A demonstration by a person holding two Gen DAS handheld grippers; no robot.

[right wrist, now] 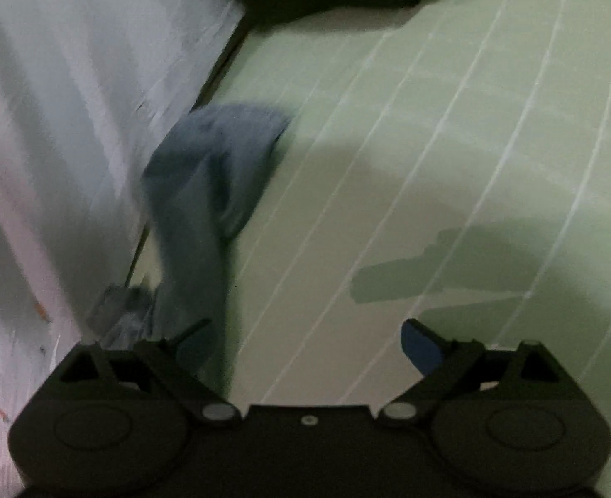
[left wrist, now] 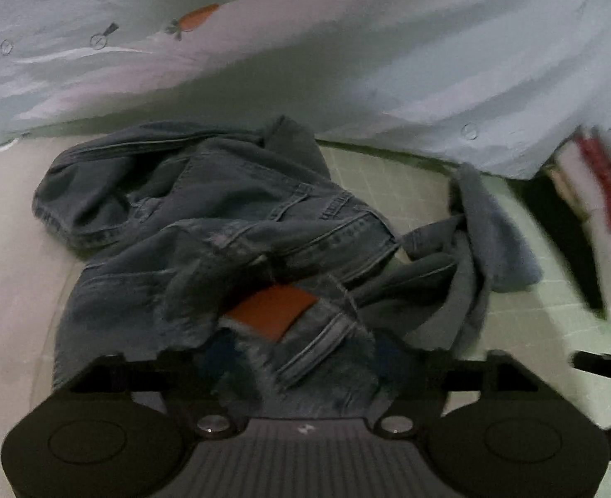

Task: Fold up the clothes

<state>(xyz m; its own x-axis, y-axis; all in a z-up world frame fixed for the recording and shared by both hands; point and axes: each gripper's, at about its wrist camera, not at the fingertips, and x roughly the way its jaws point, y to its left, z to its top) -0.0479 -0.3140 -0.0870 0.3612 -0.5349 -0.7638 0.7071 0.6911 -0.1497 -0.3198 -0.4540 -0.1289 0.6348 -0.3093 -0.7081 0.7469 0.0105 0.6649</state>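
Two black two-finger grippers are in view, one per wrist camera. A crumpled pair of grey-blue denim jeans (left wrist: pixel 206 224) with a rust-brown leather waistband patch (left wrist: pixel 270 311) lies in a heap on the pale green grid-lined mat (left wrist: pixel 372 174), just below the pale floral-print bed sheet (left wrist: pixel 305 62). One trouser leg trails off to the right of the heap.

Left gripper (left wrist: pixel 301 369): jaws spread apart. Denim bunches up between and against them, but the pads do not appear to press on it; I judge nothing is held. Right gripper (right wrist: pixel 305 344): jaws wide apart, over bare mat, with the trailing blue denim leg (right wrist: pixel 214 174) just to its left and no cloth between the fingers.

Assessment: folding has not begun. The garment is unspread, and the step in hand looks like a repositioning between grasps. The next move calls for each gripper to take a firm hold, likely at the waistband and the loose leg, then draw the jeans flat on the mat before any fold. Blur limits finer detail.
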